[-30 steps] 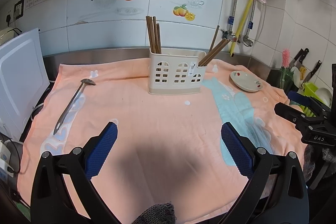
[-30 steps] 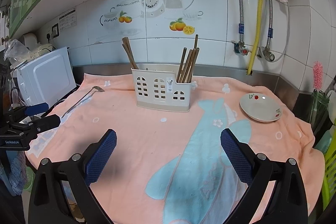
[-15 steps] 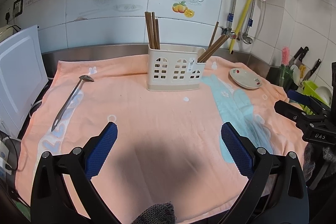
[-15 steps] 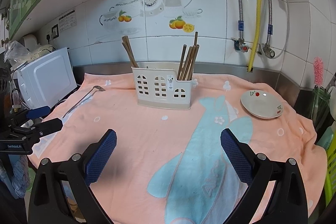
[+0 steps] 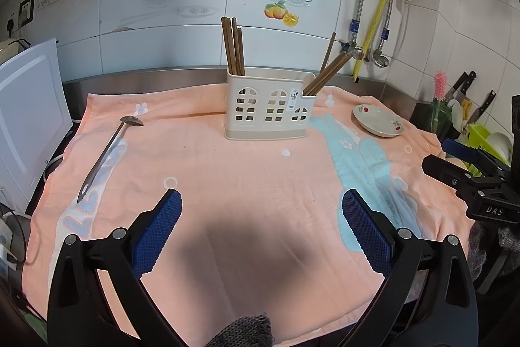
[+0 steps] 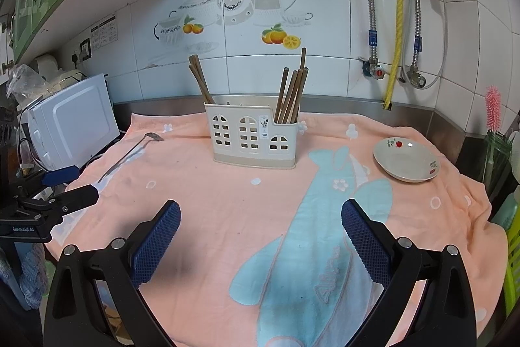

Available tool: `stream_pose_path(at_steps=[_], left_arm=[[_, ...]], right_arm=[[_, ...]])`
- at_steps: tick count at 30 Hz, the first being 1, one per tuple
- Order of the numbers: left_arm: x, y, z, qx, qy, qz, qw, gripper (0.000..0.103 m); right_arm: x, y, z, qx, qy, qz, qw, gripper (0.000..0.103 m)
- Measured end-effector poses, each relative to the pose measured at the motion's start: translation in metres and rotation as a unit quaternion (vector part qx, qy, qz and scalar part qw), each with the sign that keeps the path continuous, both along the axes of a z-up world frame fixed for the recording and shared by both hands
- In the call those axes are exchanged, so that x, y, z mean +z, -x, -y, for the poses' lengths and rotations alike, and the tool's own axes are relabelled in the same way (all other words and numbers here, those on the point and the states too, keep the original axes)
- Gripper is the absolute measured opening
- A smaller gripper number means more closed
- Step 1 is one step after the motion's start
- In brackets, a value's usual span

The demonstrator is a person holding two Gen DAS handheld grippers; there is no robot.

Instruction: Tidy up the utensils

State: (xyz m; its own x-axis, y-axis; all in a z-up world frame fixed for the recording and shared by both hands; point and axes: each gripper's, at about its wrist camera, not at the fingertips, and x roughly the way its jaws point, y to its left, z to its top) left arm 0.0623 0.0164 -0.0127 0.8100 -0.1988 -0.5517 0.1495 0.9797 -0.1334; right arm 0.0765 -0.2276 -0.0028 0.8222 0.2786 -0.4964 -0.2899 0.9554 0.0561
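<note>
A cream plastic utensil holder (image 5: 269, 109) (image 6: 252, 137) stands upright at the back of the peach towel, with brown chopsticks (image 5: 232, 46) (image 6: 291, 95) sticking out of its left and right ends. A long metal spoon (image 5: 105, 152) (image 6: 130, 155) lies flat on the towel's left side. My left gripper (image 5: 261, 228) hovers open over the towel's near edge, well short of the spoon and holder, with nothing between its blue pads. My right gripper (image 6: 260, 231) is likewise open and empty over the blue fish print.
A small white dish (image 5: 378, 121) (image 6: 406, 160) sits at the right of the towel (image 5: 227, 184). A white appliance (image 5: 27, 116) (image 6: 73, 121) stands at the left edge. Knives and a green rack (image 5: 474, 126) are at far right. Pipes run down the tiled wall.
Both grippers have risen and pulled back slightly, so the holder and spoon sit a little lower and farther in both views. The jaws stay open; nothing on the towel moved.
</note>
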Motion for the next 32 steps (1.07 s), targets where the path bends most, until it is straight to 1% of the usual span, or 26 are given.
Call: stream_pose_path(at_steps=[14,22,32], left_arm=[[-0.0003,-0.0007,0.0021,0.000,0.000,-0.002,1.0000,0.098],[0.0008,0.0016,0.0004,0.006,0.002,0.007,1.0000,0.098],[0.0015,0.0018,-0.0005,0.008,0.001,0.006,0.9999,0.098]], right_arm=[[-0.0023,0.0002,-0.0028,0.007,-0.004,-0.002,1.000,0.096],[-0.0030,0.0004,-0.0027,0.004,-0.005,-0.003,1.000,0.096],[-0.0059,-0.0006,-0.0028,0.005,-0.006,-0.008,1.000,0.096]])
